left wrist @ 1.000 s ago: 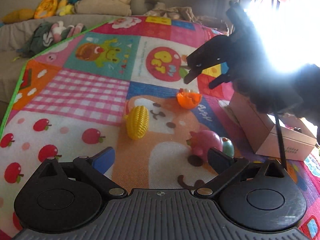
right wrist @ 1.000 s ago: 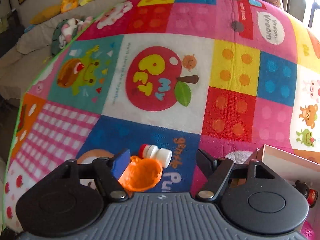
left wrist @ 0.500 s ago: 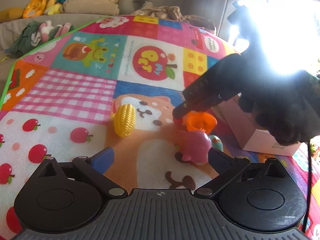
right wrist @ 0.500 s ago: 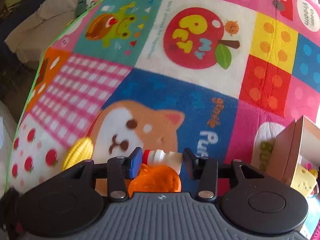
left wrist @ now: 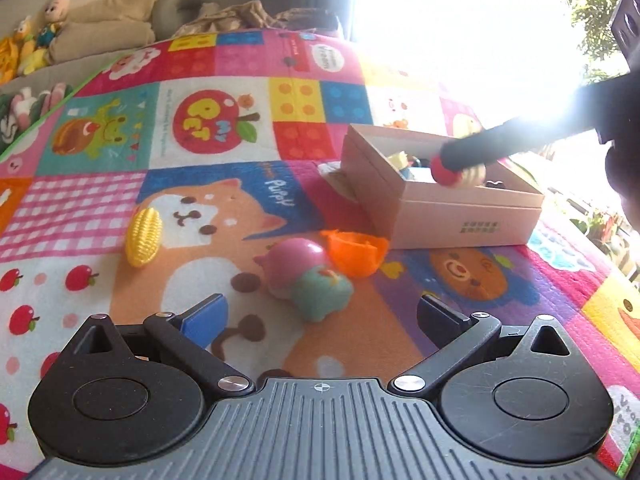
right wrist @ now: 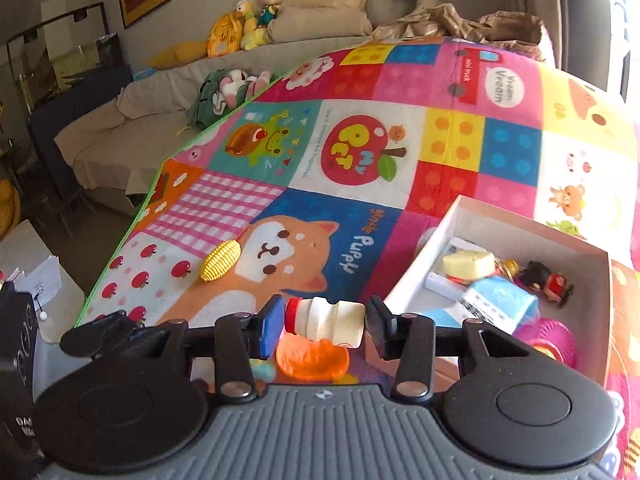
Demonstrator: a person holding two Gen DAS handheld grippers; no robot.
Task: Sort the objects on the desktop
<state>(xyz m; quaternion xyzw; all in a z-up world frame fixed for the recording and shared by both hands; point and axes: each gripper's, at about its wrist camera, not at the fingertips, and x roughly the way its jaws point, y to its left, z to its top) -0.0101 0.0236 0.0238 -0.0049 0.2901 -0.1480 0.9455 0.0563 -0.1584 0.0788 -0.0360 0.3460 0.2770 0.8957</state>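
Carrying the little red-capped bottle (right wrist: pixel 325 316) clamped endwise, right gripper (right wrist: pixel 325 322) has swung off the mat to the pink box (left wrist: pixel 460 216); left gripper (left wrist: pixel 320 316) waits open, empty.

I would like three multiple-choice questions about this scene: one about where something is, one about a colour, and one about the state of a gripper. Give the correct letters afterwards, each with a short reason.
1. Where does the yellow toy corn lie?
A. inside the box
B. on the play mat
C. between the left gripper's fingers

2. What colour is the cap of the small bottle?
A. red
B. green
C. black

3. What is the state of the right gripper?
A. open and empty
B. shut on the toy corn
C. shut on the small bottle

Answers:
1 B, it rests on the play mat beside the printed puppy, away from the box.
2 A, the cap at the bottle's left end is red.
3 C, both pads press on the bottle's ends.
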